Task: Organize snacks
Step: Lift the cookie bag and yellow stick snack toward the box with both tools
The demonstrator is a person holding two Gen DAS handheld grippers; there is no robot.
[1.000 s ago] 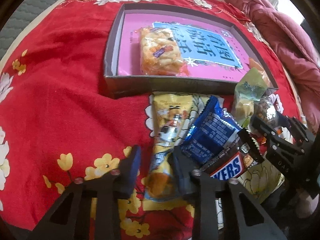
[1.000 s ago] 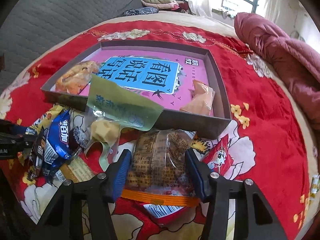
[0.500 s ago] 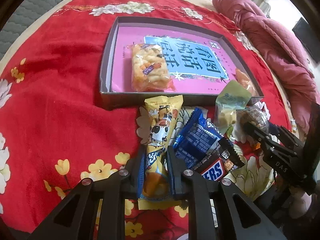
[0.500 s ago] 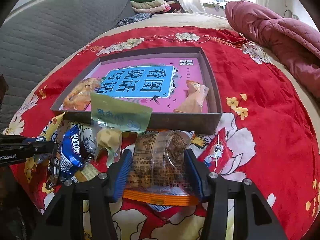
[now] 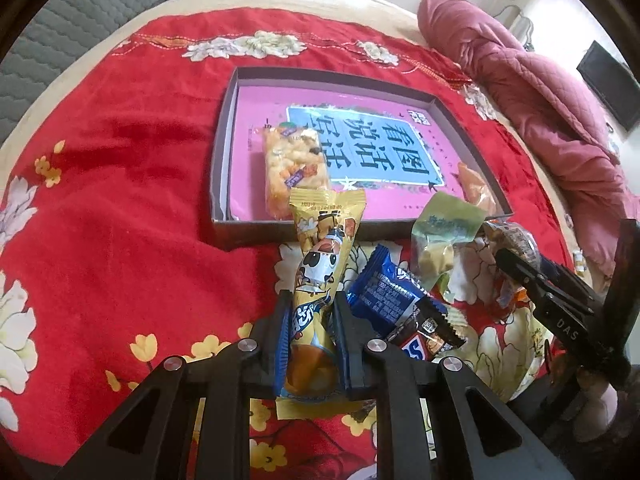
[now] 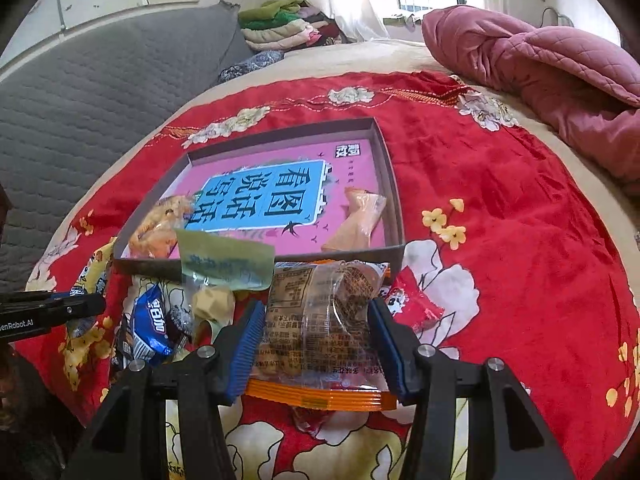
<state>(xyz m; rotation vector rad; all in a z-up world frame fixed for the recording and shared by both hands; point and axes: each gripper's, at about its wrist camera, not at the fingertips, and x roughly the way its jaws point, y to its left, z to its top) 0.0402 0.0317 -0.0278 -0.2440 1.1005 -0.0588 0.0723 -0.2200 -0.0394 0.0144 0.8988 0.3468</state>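
The left gripper (image 5: pixel 308 344) clamps its blue-padded jaws on the lower end of a long yellow snack packet printed with a cartoon cow (image 5: pixel 320 264), whose top reaches over the near wall of the tray. The right gripper (image 6: pixel 316 344) grips a clear crinkly packet of brown pastry with an orange sealed edge (image 6: pixel 324 316) at its sides. Between them, on the red floral bedspread (image 5: pixel 120 200), lie a blue foil wafer wrapper (image 5: pixel 384 288), a dark brown chocolate bar (image 5: pixel 424 332) and a pale green sachet (image 5: pixel 444 236); a small red sachet (image 6: pixel 416 304) lies right of the pastry. Just beyond, a shallow grey cardboard tray with a pink printed base (image 5: pixel 220 184) holds a clear-wrapped orange puffed-rice bar (image 5: pixel 296 168) at left and a small peach twist-wrapped sweet (image 6: pixel 356 220) at right. A crumpled pink quilt (image 6: pixel 540 68) lies far right.
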